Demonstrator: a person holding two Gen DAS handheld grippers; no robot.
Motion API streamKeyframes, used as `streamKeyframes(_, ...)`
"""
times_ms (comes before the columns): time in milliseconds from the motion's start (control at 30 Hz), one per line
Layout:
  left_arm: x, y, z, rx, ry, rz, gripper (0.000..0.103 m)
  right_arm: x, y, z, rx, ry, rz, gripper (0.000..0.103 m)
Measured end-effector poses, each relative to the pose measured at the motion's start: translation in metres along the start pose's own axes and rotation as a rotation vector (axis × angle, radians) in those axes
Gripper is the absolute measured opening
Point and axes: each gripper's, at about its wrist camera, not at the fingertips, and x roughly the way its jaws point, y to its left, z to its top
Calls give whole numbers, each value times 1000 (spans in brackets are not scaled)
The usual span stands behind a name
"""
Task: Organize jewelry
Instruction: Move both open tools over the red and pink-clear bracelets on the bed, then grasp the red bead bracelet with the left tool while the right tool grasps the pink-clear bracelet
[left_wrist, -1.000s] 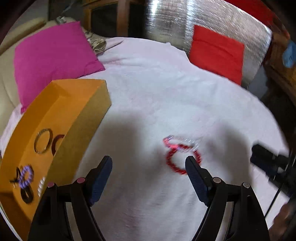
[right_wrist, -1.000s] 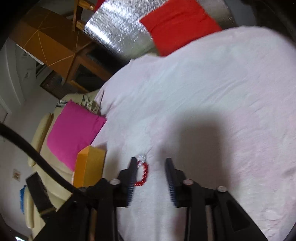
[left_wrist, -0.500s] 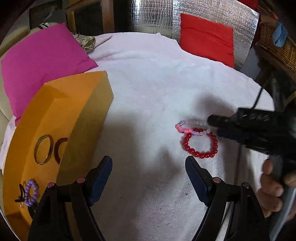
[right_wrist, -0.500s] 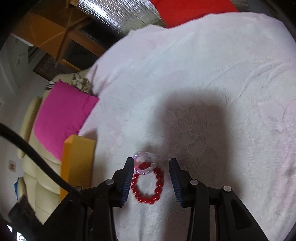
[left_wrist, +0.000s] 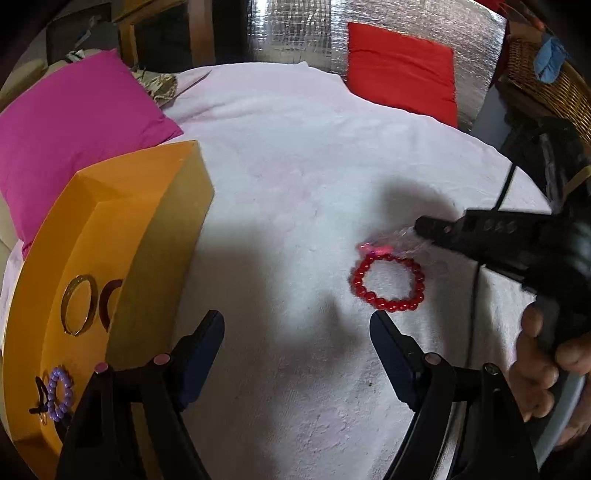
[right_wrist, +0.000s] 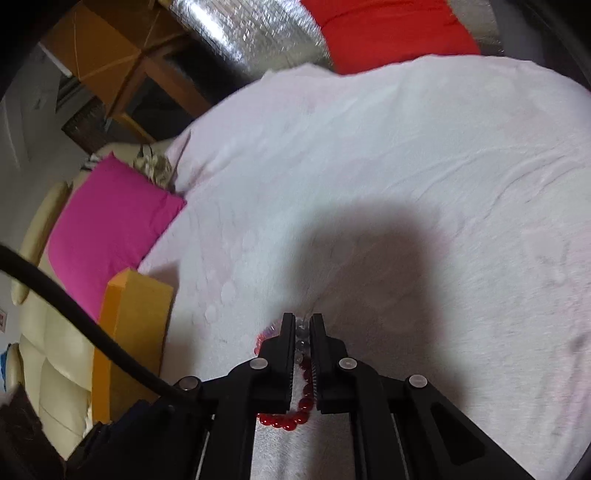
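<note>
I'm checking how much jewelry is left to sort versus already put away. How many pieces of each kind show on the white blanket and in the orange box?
On the blanket:
Red bead bracelet: 1
Clear-and-pink bead bracelet, gripped in the right tongs: 1
In the orange box:
Gold bangle: 1
Dark red bangle, partly hidden: 1
Purple bead bracelet: 1
Dark piece, unclear: 1
Total: 6

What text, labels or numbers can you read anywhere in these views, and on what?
None readable. The orange box, the cushions and the beaded bracelets carry no print. The wall plate at the right wrist view's left edge has a red mark, too small to read.
</note>
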Motion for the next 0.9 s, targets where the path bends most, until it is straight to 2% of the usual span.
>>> streamKeyframes(200,5,-19,2,58,-7,-23,82,-33,-36,6,47,-37,-44,9)
streamKeyframes(567,33,-53,15,70,18,-20,82,-81,-101,-8,56,10,-110,9)
streamKeyframes(767,29,-65,16,78,5,-5,82,-119,-143,-15,72,40,-178,9)
streamKeyframes(900,29,-64,16,91,5,0,82,-137,-174,-19,146,61,-199,12)
